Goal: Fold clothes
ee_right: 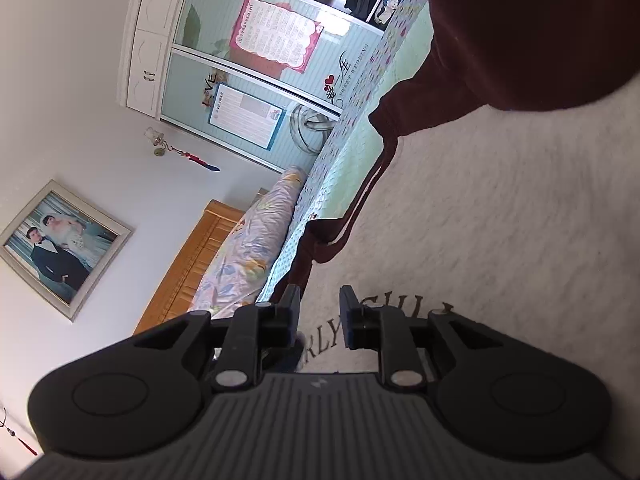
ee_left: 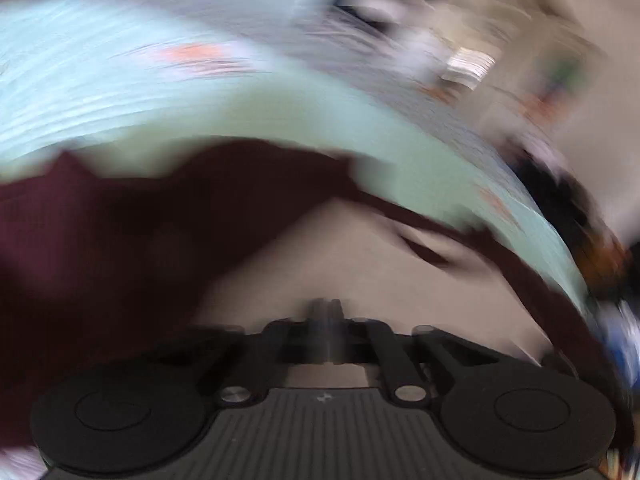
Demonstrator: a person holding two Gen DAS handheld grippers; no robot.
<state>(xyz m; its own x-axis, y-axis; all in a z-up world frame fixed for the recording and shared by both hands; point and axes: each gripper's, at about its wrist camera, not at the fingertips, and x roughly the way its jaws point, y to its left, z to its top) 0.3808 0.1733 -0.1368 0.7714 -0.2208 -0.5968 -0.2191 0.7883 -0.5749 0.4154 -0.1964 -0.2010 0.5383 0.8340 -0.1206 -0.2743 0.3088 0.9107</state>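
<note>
Lying flat: maroon-and-cream garment (ee_right: 500, 208) (lettered) | left gripper (ee_left: 326, 312) clenched | right gripper (ee_right: 320, 308) released, empty

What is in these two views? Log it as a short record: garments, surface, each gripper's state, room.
garment: cream fleece top with dark lettering, maroon cuffs and trim
surface: mint patterned bedsheet
left gripper: shut; nothing seen between the fingers; view blurred
right gripper: open, over the lettering, nothing between the fingers
room: rolled floral quilt, wooden headboard, framed photo, wardrobe
</note>
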